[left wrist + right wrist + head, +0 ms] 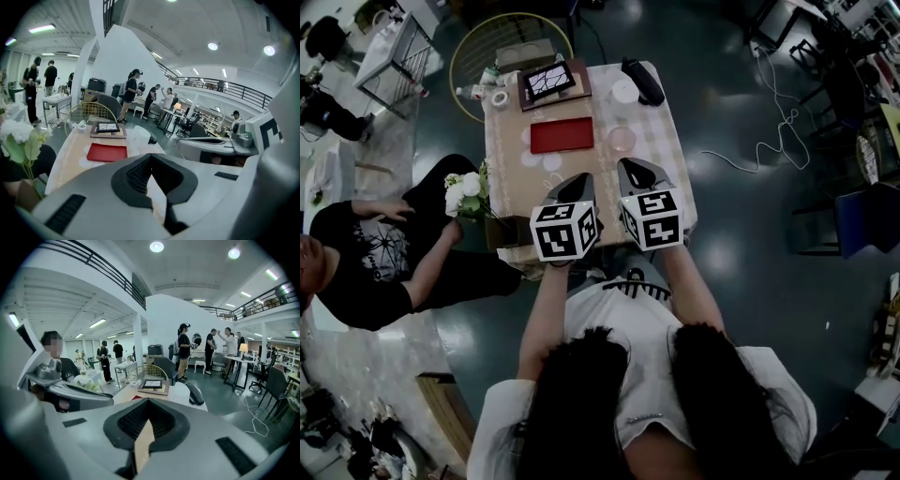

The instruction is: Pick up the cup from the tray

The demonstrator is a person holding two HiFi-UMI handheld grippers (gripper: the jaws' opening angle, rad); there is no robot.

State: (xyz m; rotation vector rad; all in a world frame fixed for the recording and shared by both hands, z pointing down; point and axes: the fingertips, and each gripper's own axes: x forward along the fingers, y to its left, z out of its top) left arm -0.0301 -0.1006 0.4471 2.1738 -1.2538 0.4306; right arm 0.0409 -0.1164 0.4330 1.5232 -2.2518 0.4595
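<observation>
No words, numbers, brand names or signs can be read anywhere in these views. The left marker cube (563,230) and the right marker cube (652,219) carry only black-and-white square code patterns, not letters. The dark shirt (366,253) of the person seated beside the bench (511,141) bears a pale printed design, too small to read.

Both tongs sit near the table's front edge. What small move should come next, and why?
Probably open the right tongs and ease them forward. They are shut and empty, and the cup stands just ahead of them, beside the red tray.
</observation>
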